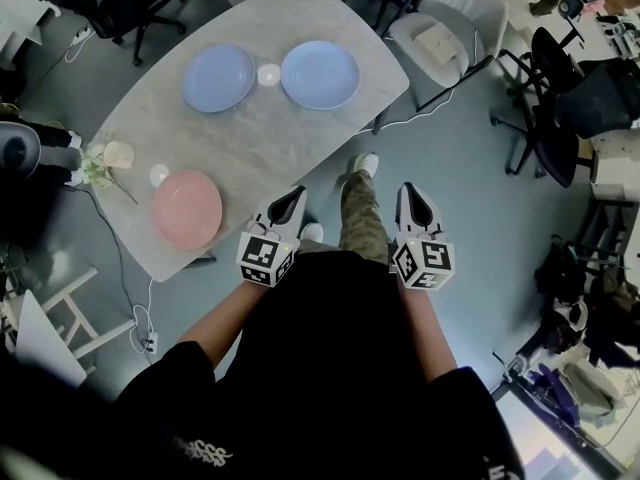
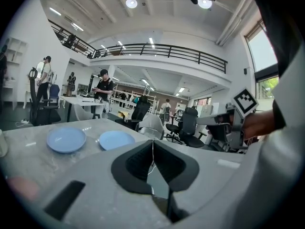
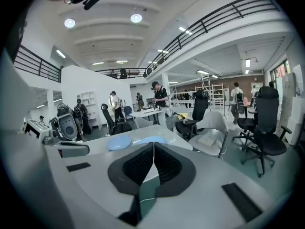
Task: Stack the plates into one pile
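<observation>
Two light blue plates [image 1: 218,77] [image 1: 320,74] lie side by side at the far end of the grey marble table [image 1: 250,138]. A pink plate [image 1: 187,209] lies alone near the front left. My left gripper [image 1: 293,200] is shut and empty, just off the table's near edge. My right gripper [image 1: 412,200] hangs over the floor, also shut and empty. In the left gripper view the shut left gripper [image 2: 153,144] points toward the blue plates [image 2: 66,139] [image 2: 116,139]. The right gripper view shows the right gripper [image 3: 153,149] shut, with the blue plates [image 3: 119,142] [image 3: 151,140] far ahead.
A small white bowl [image 1: 269,74] sits between the blue plates. A cup [image 1: 118,154], a small white object [image 1: 159,174] and flowers [image 1: 97,168] stand at the table's left edge. Office chairs [image 1: 440,38] [image 1: 120,3] ring the table. My feet [image 1: 365,164] are beside it.
</observation>
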Demonstrator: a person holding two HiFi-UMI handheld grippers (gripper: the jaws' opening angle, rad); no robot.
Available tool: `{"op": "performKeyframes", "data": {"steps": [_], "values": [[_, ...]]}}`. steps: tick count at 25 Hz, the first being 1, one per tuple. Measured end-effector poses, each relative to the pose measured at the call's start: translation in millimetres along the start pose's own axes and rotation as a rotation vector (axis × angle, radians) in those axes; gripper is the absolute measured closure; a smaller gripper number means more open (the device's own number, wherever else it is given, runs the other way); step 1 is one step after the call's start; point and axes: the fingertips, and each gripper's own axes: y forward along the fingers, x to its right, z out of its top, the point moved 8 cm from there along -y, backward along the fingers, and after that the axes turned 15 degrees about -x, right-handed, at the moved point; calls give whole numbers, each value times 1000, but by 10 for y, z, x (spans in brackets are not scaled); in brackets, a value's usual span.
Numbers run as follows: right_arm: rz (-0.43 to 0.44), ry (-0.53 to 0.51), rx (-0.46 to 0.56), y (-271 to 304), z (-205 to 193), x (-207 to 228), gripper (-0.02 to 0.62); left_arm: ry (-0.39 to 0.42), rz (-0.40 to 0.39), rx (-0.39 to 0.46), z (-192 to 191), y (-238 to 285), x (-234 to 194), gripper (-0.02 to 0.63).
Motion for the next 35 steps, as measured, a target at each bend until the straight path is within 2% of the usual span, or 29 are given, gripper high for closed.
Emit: {"op": "performKeyframes", "data": {"steps": [3, 7, 13, 17, 19, 22, 27, 32, 35], "values": [[35, -6, 28, 212, 200, 50, 581, -18, 46, 4, 101, 45, -85, 588], [128, 83, 66, 602, 447, 132, 581, -30, 117, 0, 251, 162, -334, 588], [175, 64, 76, 1209, 1029, 347, 581, -107, 186, 9, 705, 489, -744, 588], [219, 26, -13, 1611, 1249, 589, 581, -64, 222, -13, 1038, 894, -902, 588], [251, -4, -42, 1803, 1353, 670, 580, -90, 229, -12, 1155, 1071, -1012, 588], [313, -26, -60, 2058, 1473, 785, 580, -126, 252, -29, 1223, 1314, -1169, 588], [364, -60, -127, 2527, 1584, 979, 580, -116, 316, -98, 1256, 1702, -1378, 588], [457, -125, -230, 3035, 1619, 1038, 580, -231, 365, -146, 1207, 1979, -1613, 588], [472, -182, -279, 3361, 1634, 1105, 580, -312, 400, -170, 1140, 2155, -1760, 586]]}}
